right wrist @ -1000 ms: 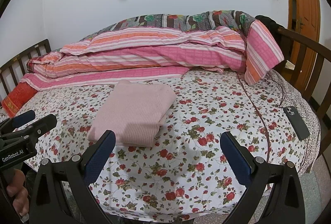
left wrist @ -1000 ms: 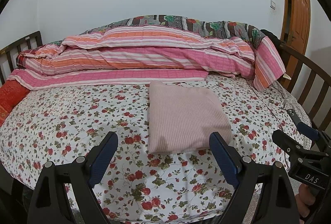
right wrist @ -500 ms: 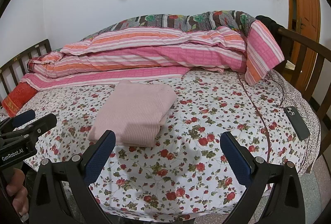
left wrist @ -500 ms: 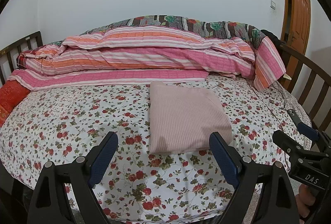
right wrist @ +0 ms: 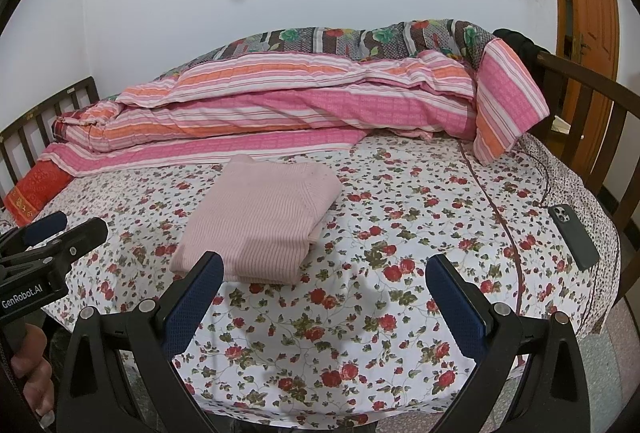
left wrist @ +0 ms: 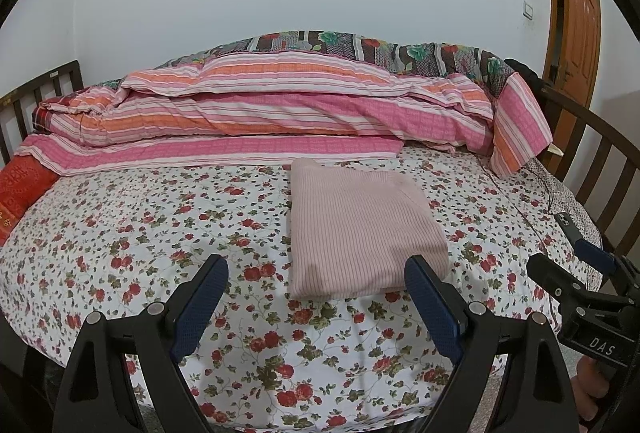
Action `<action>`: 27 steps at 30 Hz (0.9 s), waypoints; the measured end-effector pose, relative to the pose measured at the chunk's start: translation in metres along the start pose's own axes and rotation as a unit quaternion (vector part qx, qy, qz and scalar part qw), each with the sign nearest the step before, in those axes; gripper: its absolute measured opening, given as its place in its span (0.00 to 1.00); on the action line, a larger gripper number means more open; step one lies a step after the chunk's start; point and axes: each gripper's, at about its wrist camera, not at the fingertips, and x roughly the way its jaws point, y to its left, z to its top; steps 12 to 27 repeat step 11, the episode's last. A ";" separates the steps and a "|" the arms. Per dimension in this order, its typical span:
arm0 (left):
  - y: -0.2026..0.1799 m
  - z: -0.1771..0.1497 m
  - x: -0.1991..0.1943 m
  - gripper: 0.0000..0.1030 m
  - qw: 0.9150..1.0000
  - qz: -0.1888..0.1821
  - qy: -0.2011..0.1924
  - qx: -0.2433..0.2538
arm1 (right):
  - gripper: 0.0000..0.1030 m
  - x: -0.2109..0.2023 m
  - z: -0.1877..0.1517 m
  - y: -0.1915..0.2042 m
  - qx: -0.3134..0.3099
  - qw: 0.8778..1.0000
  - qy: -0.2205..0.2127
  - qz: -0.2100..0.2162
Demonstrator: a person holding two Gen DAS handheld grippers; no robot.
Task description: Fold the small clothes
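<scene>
A pale pink ribbed garment (left wrist: pixel 360 229) (right wrist: pixel 260 221) lies folded into a neat rectangle on the floral bedsheet (left wrist: pixel 140 233) (right wrist: pixel 400 253). My left gripper (left wrist: pixel 316 277) hovers just in front of its near edge, jaws wide open, nothing between the blue pads. My right gripper (right wrist: pixel 324 273) hangs open over the bare sheet to the right of the garment, also holding nothing. Each gripper shows at the edge of the other's view, with a hand on its handle.
A heap of pink and orange striped quilts (left wrist: pixel 280 113) (right wrist: pixel 300 105) fills the back of the bed. A dark phone (right wrist: pixel 574 237) lies near the right edge. Wooden bed rails (right wrist: pixel 580 93) curve along the right; a red cushion (left wrist: pixel 20 189) sits far left.
</scene>
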 end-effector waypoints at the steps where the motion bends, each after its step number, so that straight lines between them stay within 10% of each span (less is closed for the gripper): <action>1: 0.000 0.000 0.000 0.87 1.000 0.000 0.000 0.000 | 0.97 0.000 0.000 0.000 0.000 1.000 0.000 0.000; 27: 0.004 0.006 -0.004 0.87 1.000 -0.001 -0.002 -0.001 | 0.97 0.000 0.000 0.001 -0.001 1.000 -0.001 0.001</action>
